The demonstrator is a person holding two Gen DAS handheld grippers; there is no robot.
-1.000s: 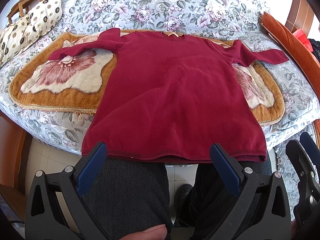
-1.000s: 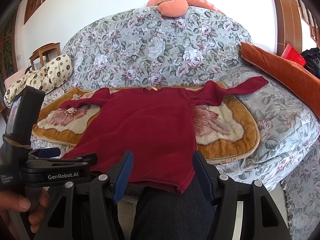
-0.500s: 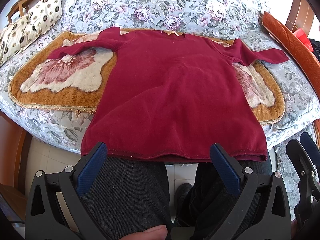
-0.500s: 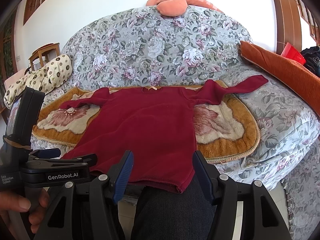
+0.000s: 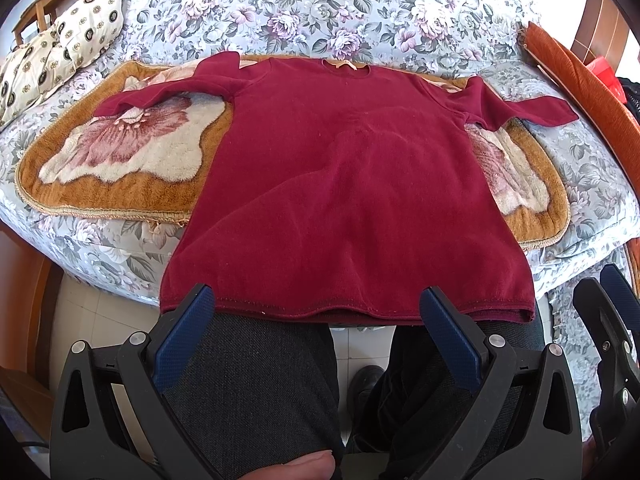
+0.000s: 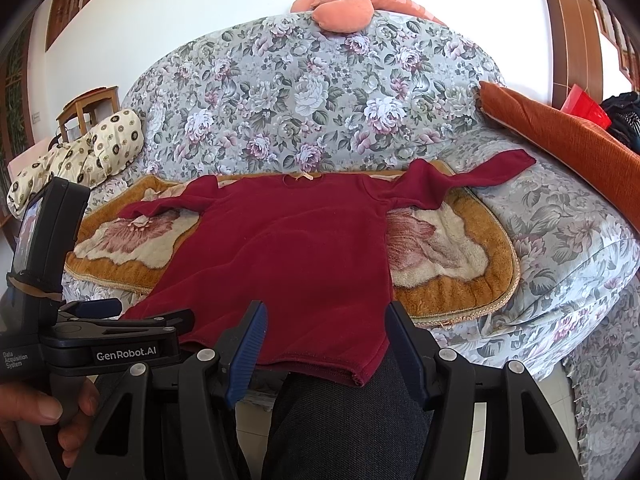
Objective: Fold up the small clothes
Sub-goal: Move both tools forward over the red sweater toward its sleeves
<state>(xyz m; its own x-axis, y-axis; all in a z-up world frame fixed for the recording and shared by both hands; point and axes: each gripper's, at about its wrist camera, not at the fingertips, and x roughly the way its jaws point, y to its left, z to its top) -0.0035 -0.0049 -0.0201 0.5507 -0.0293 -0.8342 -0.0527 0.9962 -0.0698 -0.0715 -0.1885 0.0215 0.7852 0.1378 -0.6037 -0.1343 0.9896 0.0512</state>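
Garment: a dark red long-sleeved shirt (image 5: 352, 184) of soft, fuzzy knit lies flat and face up, straight ahead of both sets of jaws; its stitched hem (image 5: 344, 312) hangs over the seat edge just beyond the jaw tips.
Sleeves: both spread outward, the one on the right running out to a blunt cuff (image 6: 504, 166) on the floral fabric.
Neckline: round, with a pale ribbon bow (image 5: 344, 65) at the far end.
Under it: a plush mat (image 5: 116, 160), cream with a rose motif and a tan border with cord trim.
Seat: a sofa (image 6: 320, 92) in grey floral cloth with a rounded back.
Left gripper (image 5: 320, 320): black plastic frame, ribbed blue pads (image 5: 184, 340); jaws spread wide, holding nothing, over the person's dark trousers.
Right gripper (image 6: 324, 340): same build; jaws spread, empty, short of the hem.
Beside: a rust-orange ribbed cushion (image 6: 560, 136) to the right, a cream dotted pillow (image 6: 80, 152) to the left.
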